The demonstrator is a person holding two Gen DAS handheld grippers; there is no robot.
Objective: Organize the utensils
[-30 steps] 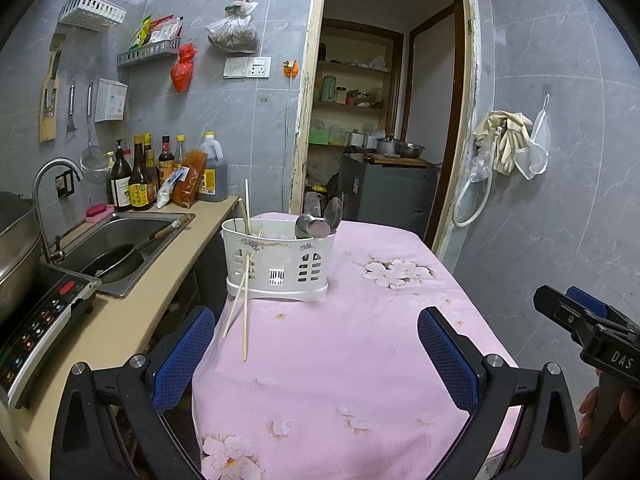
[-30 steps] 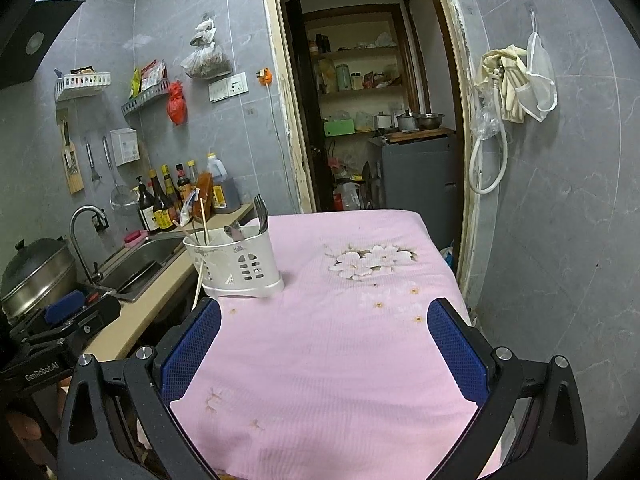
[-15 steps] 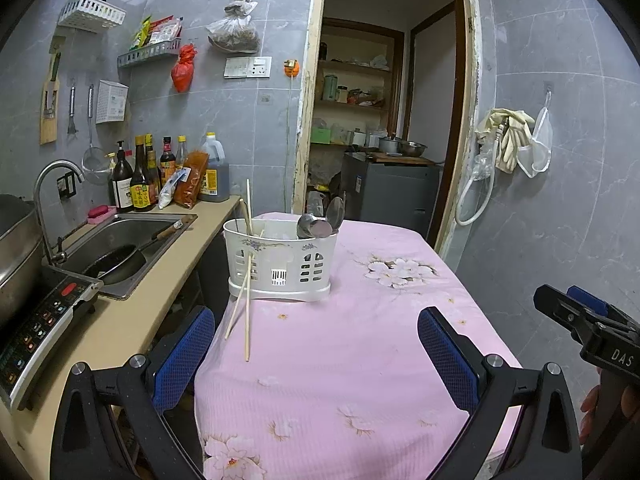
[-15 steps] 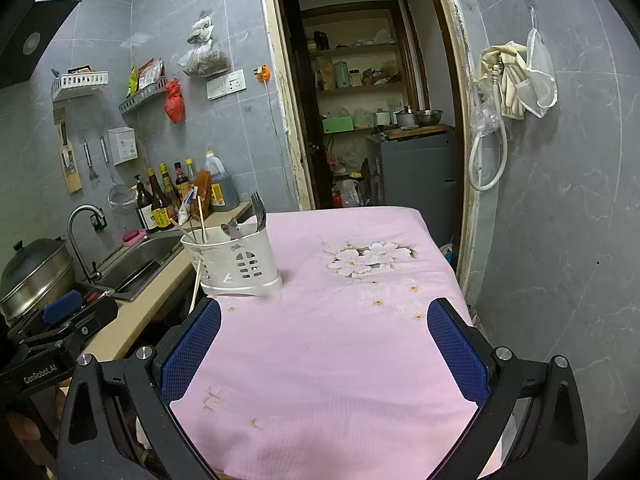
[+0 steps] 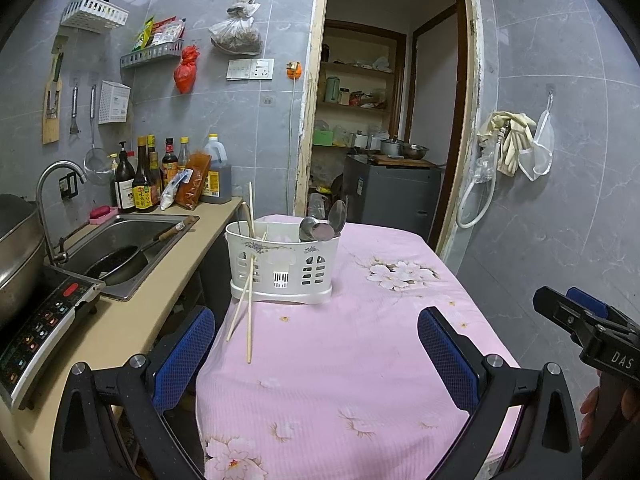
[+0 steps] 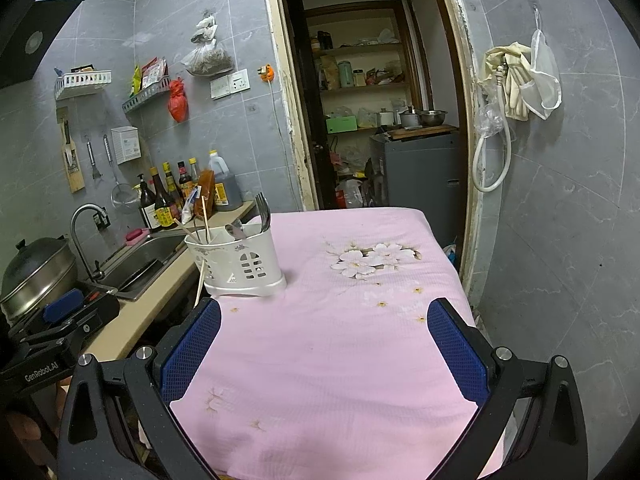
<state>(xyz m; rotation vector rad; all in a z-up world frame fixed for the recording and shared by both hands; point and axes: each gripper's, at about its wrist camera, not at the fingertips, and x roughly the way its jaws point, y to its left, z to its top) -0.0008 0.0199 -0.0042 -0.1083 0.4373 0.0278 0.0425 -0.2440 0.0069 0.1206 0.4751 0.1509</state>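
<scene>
A white utensil caddy (image 5: 282, 266) stands on the pink flowered tablecloth (image 5: 360, 360). It holds metal spoons (image 5: 320, 229) on its right and chopsticks on its left. Two wooden chopsticks (image 5: 249, 312) lean against its front left with their tips on the cloth. In the right wrist view the caddy (image 6: 238, 264) sits at the table's left edge with a fork (image 6: 262, 210) upright in it. My left gripper (image 5: 316, 360) is open and empty, well short of the caddy. My right gripper (image 6: 324, 356) is open and empty over the cloth.
A beige counter (image 5: 132, 320) runs along the table's left with a sink (image 5: 128, 240) holding a pan, an induction cooker (image 5: 40, 328) and sauce bottles (image 5: 140, 184). An open doorway (image 5: 384, 140) lies behind the table. A tiled wall is on the right.
Both grippers have drifted slightly back and up, so the caddy looks a little farther away. Nothing on the table has moved.
</scene>
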